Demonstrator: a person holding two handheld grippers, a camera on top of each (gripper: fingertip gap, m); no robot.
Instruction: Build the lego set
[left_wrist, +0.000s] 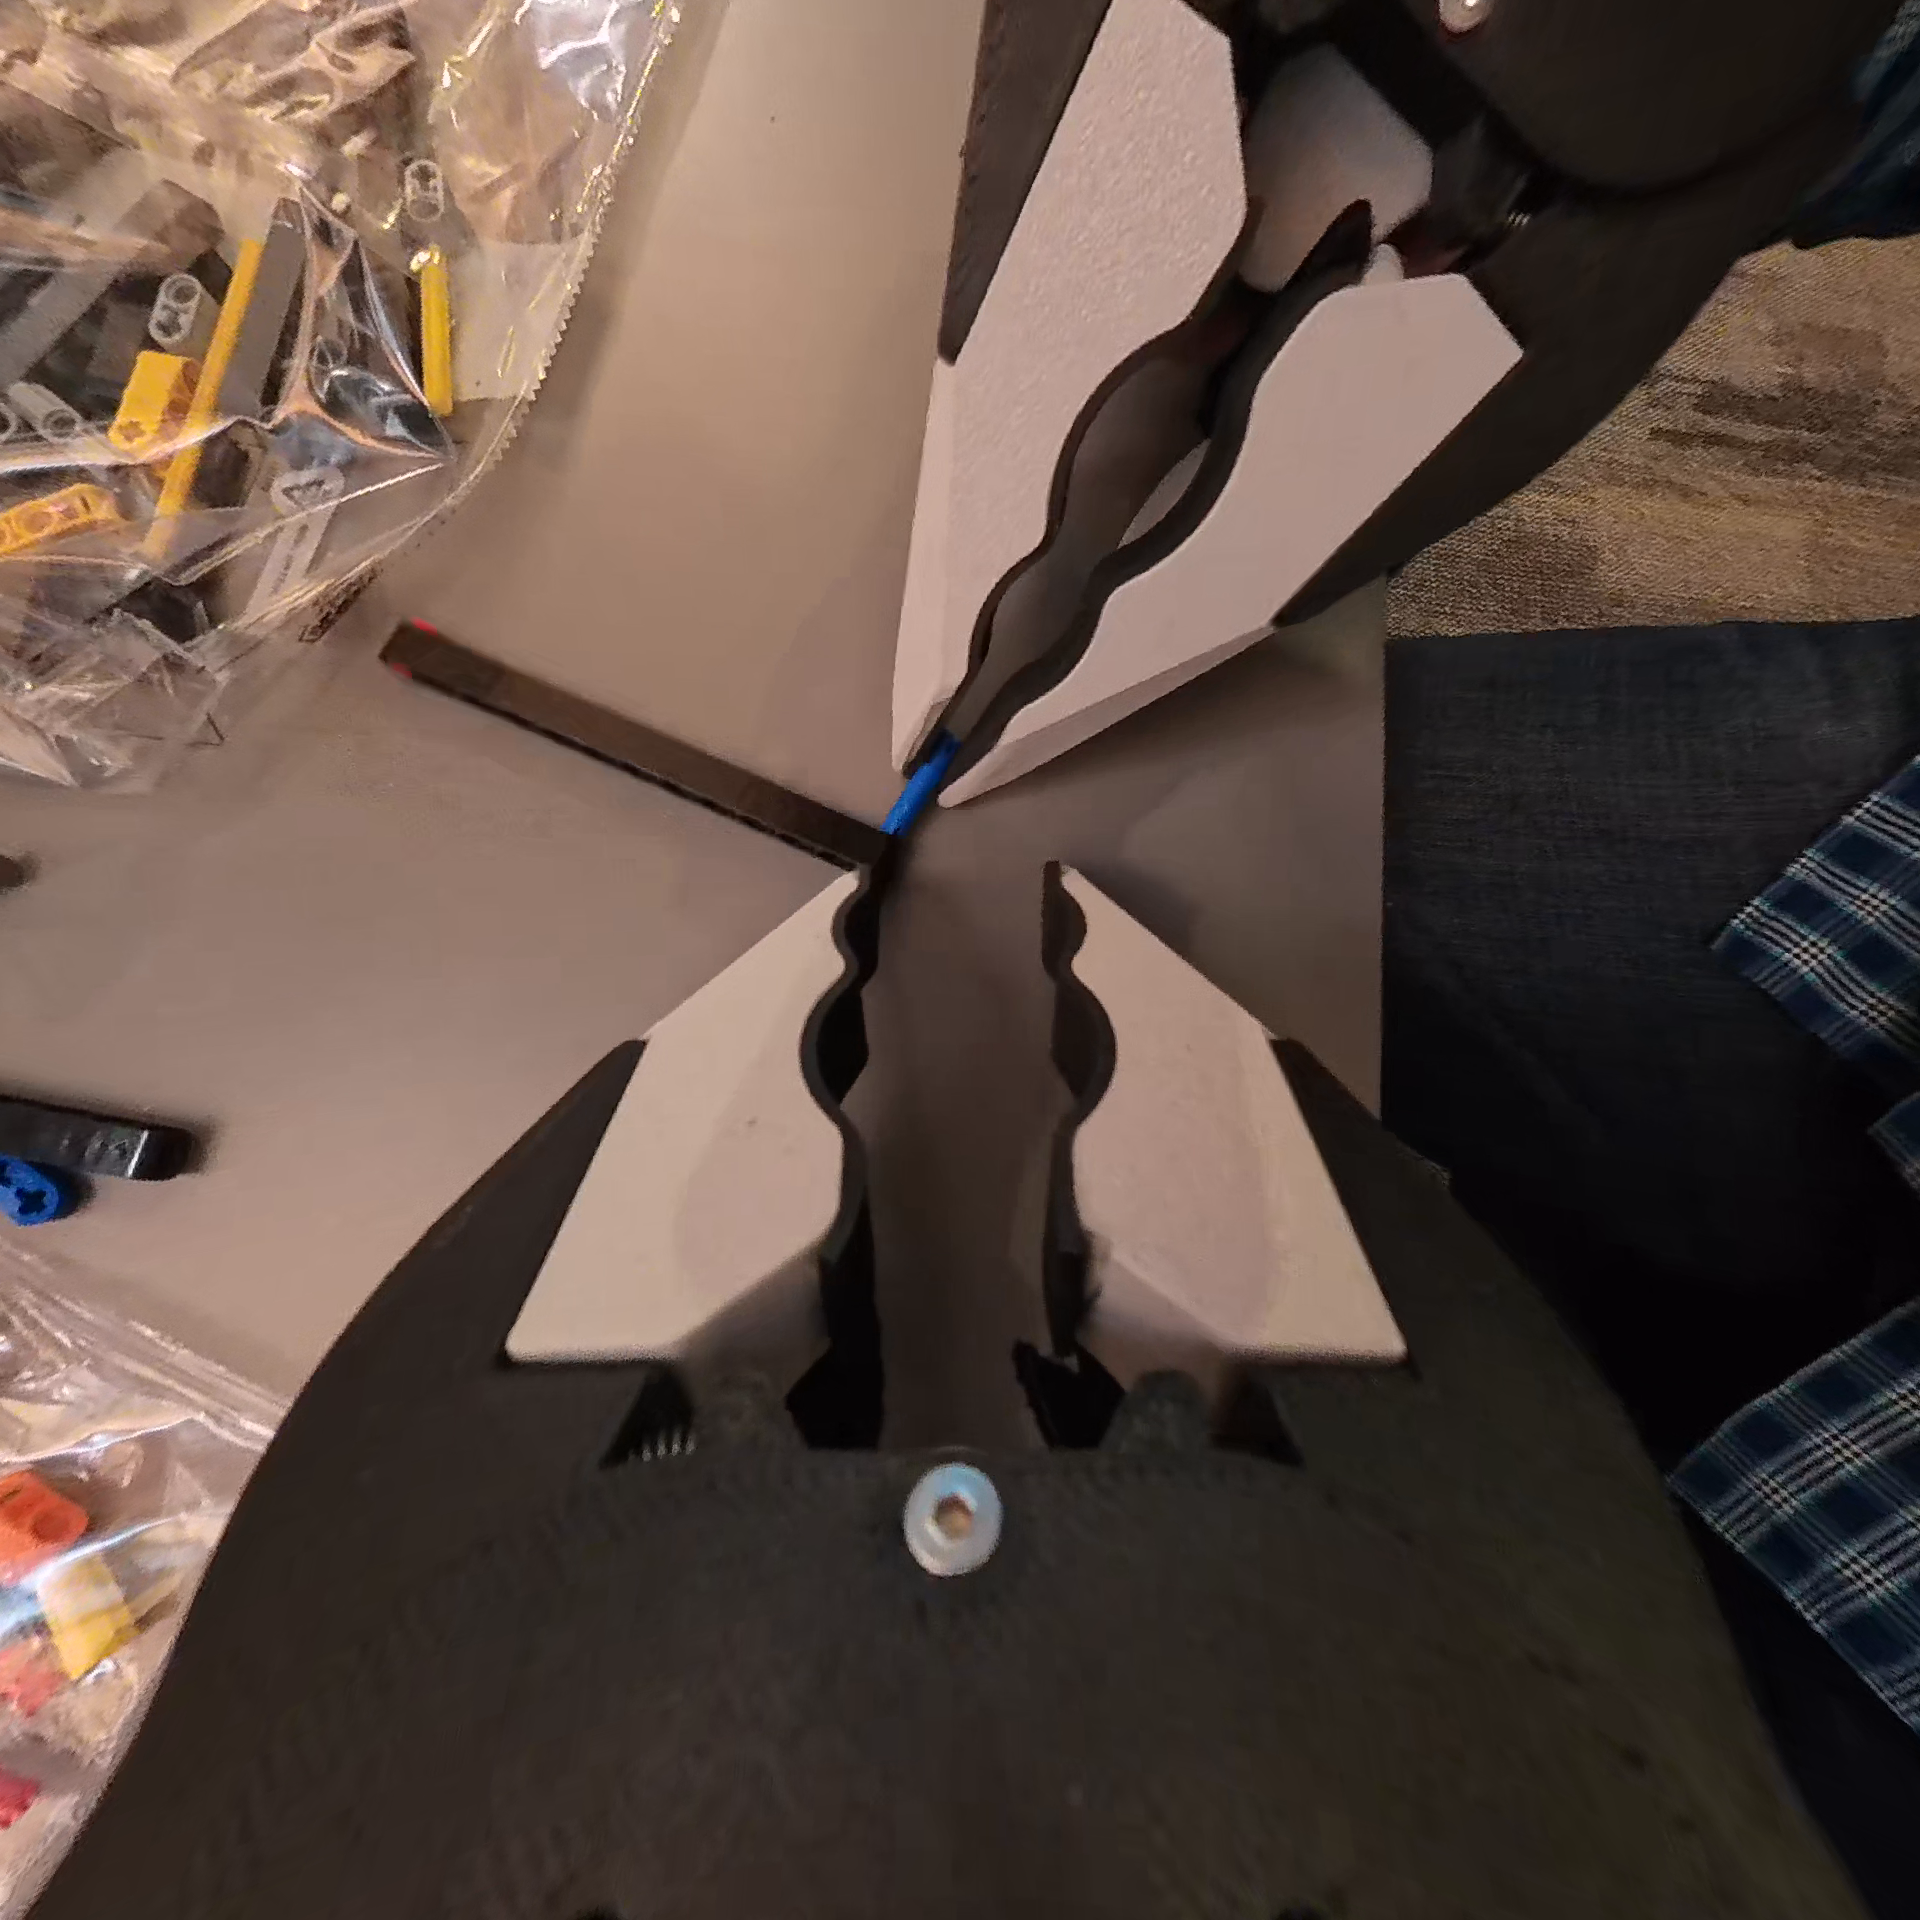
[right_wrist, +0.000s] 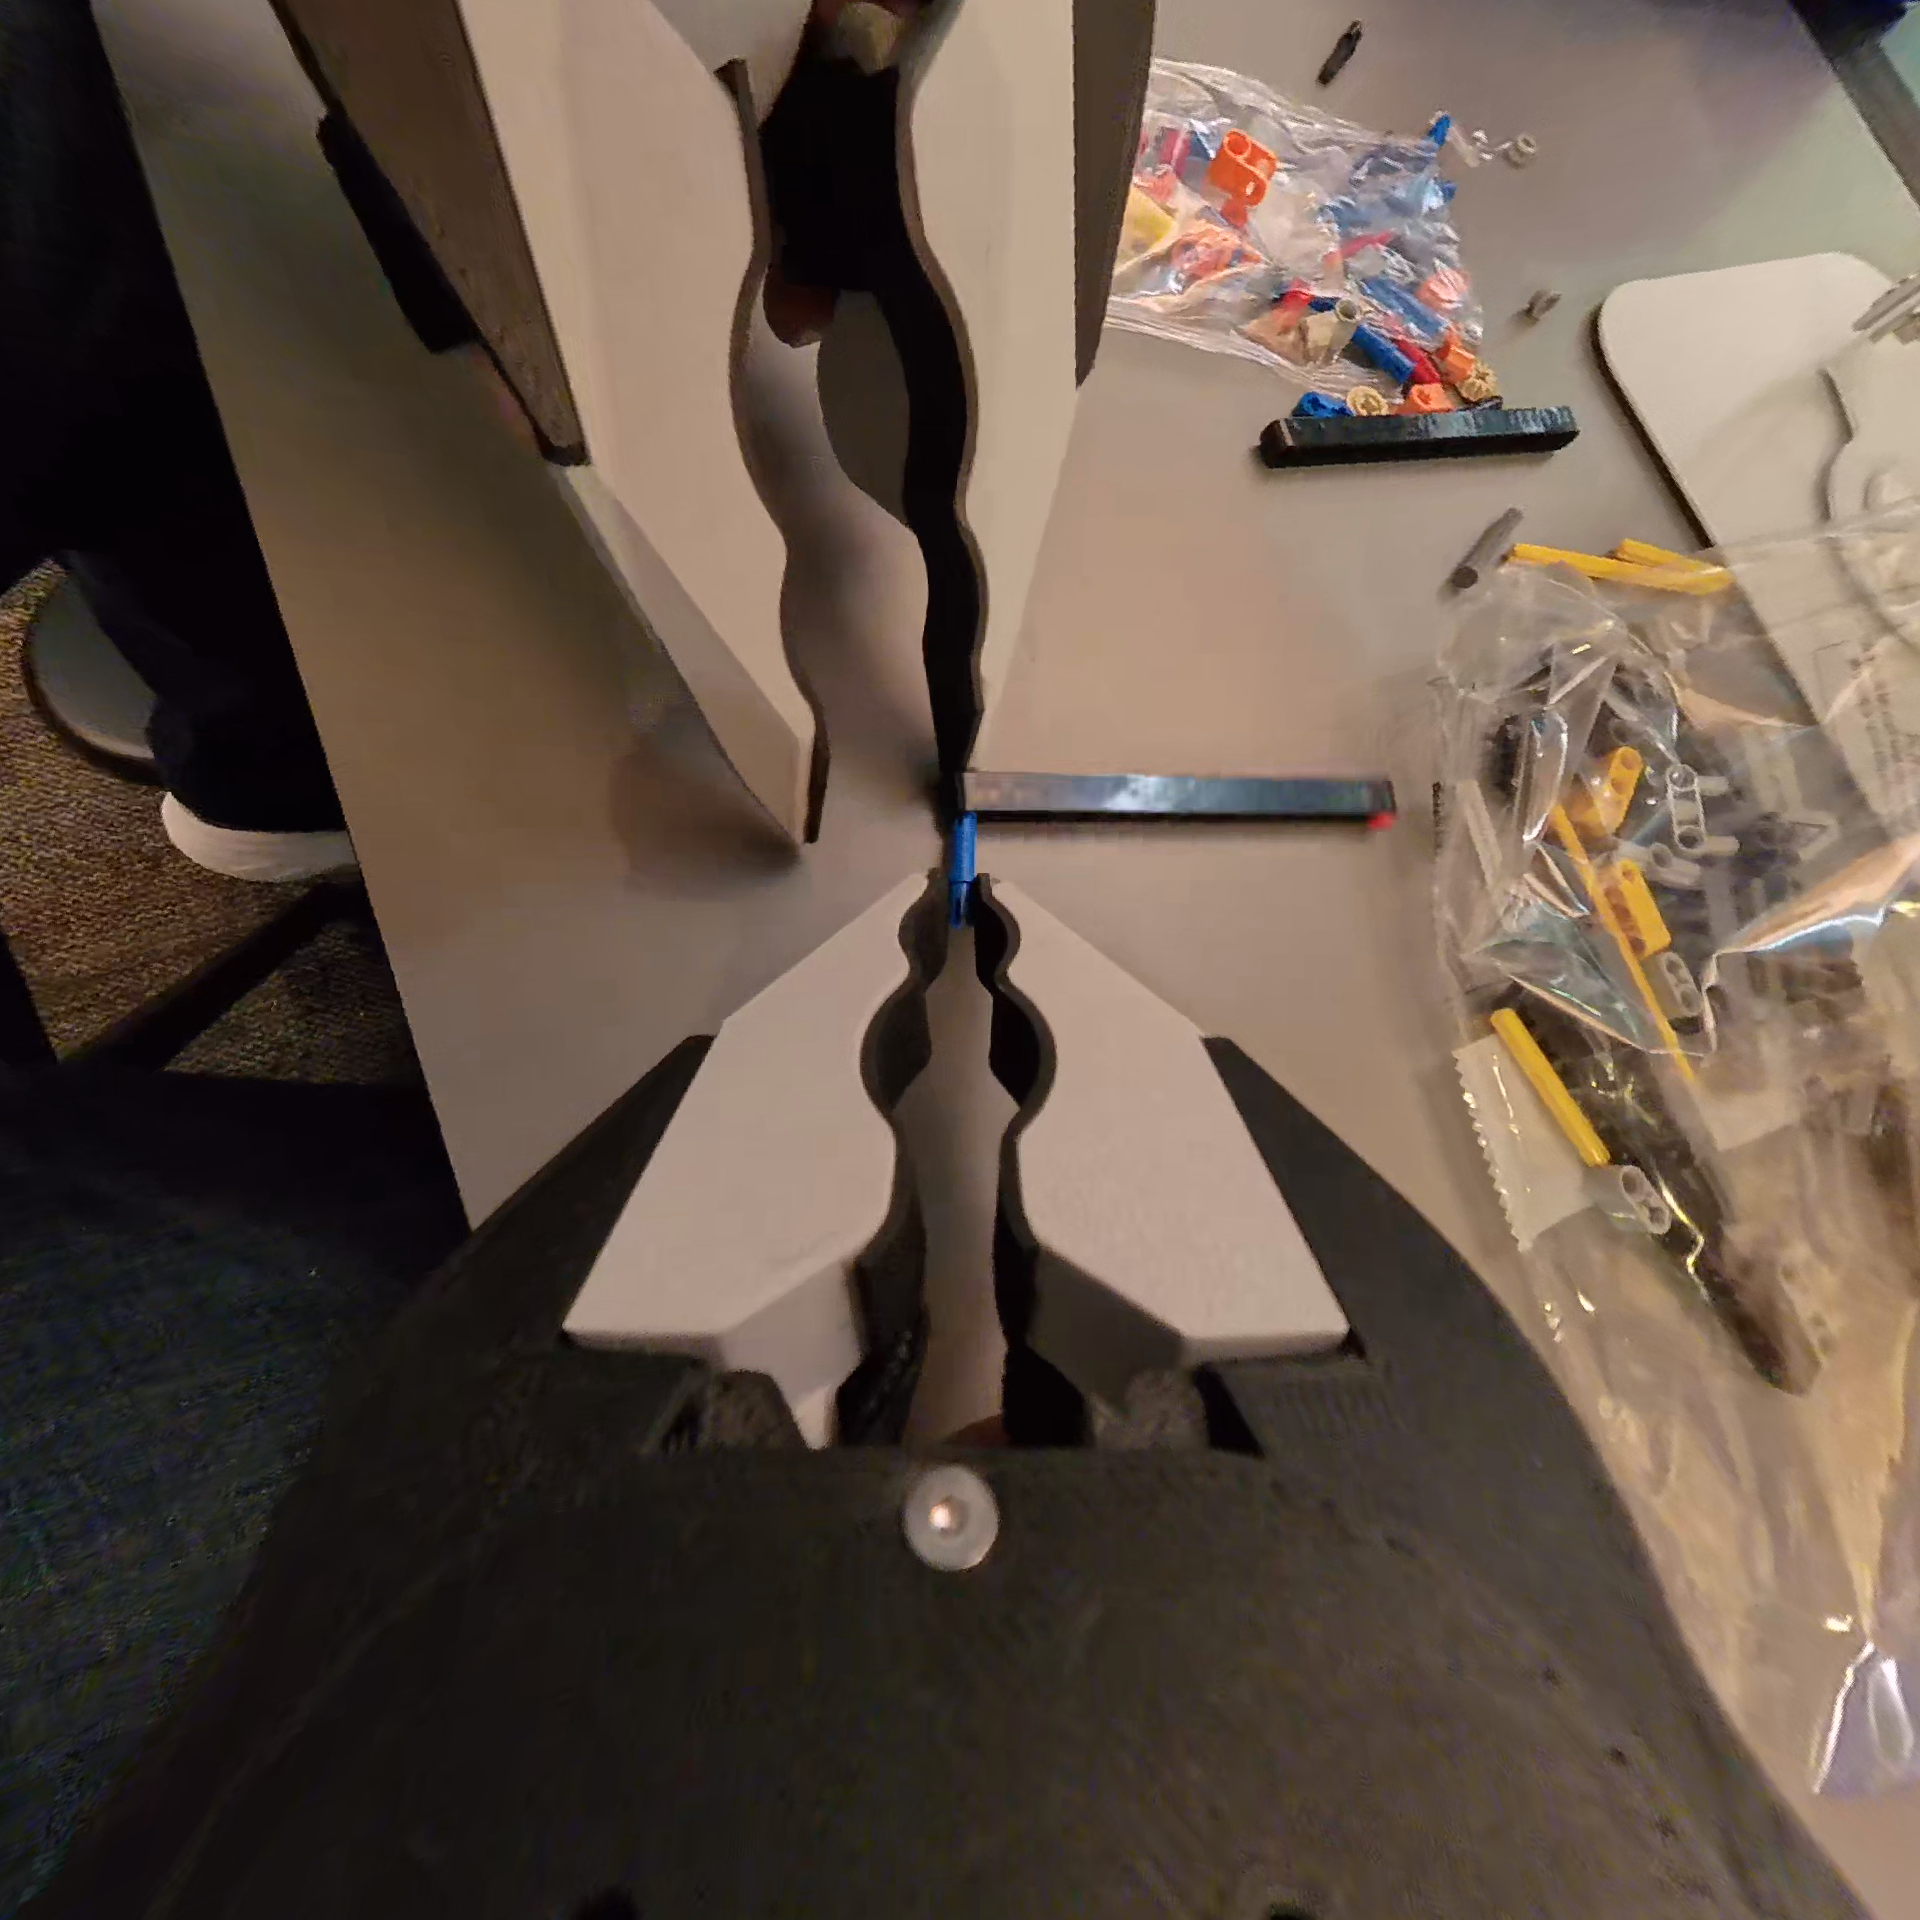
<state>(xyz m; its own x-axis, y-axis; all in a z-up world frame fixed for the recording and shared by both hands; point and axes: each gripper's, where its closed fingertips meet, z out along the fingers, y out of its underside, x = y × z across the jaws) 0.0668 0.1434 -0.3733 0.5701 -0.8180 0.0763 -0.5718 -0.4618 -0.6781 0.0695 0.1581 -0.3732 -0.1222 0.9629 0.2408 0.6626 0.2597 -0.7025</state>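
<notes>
- Leftmost in the left wrist view, a clear bag of yellow and black pieces (left_wrist: 208, 343) fills the upper left corner, a short black beam (left_wrist: 94, 1138) with a blue connector (left_wrist: 36, 1190) beside it lies at the left edge, and a second bag of orange and yellow pieces (left_wrist: 73, 1590) sits lower left, all on the pale desk (left_wrist: 312, 987).
- Toward the middle, a long black beam (left_wrist: 634, 743) runs from the upper left to the frame's centre, its near end touching the tip of the left gripper's (left_wrist: 961, 883) left finger; this gripper is released, its jaws standing apart.
- Just right of centre, the right gripper (left_wrist: 935, 764) reaches in from the upper right, clenched on a small blue pin (left_wrist: 914, 795) whose free end meets the beam's end.
- Over in the right wrist view, the right gripper (right_wrist: 961, 883) at lower centre pinches the blue pin (right_wrist: 962, 857) at its fingertips, pointing at the left end of the long black beam (right_wrist: 1174, 798), which stretches to the right.
- At the far right, the bag of orange and blue pieces (right_wrist: 1320, 239) lies upper right above the short black beam (right_wrist: 1418, 434), and the bag of yellow and black pieces (right_wrist: 1662, 935) lies below.
</notes>
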